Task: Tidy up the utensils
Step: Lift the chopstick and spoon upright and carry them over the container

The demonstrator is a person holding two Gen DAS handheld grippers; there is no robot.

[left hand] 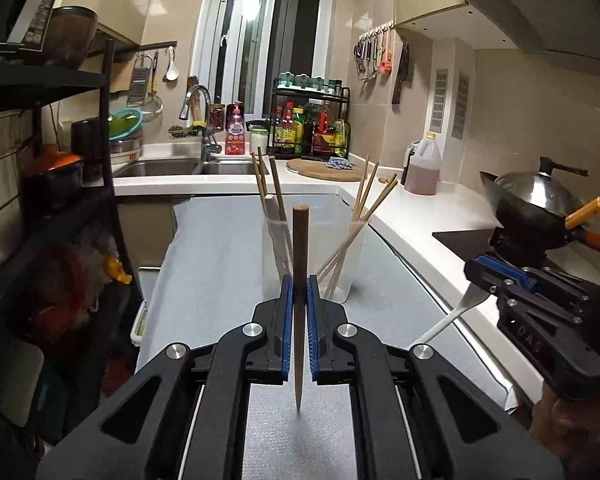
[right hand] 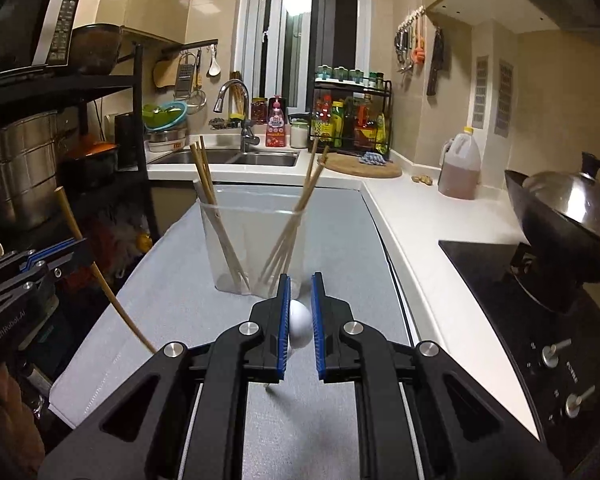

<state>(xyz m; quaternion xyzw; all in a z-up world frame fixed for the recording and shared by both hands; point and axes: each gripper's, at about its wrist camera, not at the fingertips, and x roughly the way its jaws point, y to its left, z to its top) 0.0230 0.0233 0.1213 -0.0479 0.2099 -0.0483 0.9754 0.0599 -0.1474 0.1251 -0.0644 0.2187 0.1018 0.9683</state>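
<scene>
Wooden chopstick (left hand: 300,280) upright in left claw (left hand: 300,286); white spoon (right hand: 300,326) in right claw (right hand: 300,292).

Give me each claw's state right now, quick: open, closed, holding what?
Left claw: closed on a wooden chopstick, held upright.
Right claw: closed on a white spoon.

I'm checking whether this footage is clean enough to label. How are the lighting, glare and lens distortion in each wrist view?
Left wrist view: dim warm light; a lamp glares off the white-framed window; fisheye bends the white countertop edge; the brown wooden chopstick stays sharp. Right wrist view: same glare, darker corners; the white plastic spoon looks slightly overexposed.
</scene>
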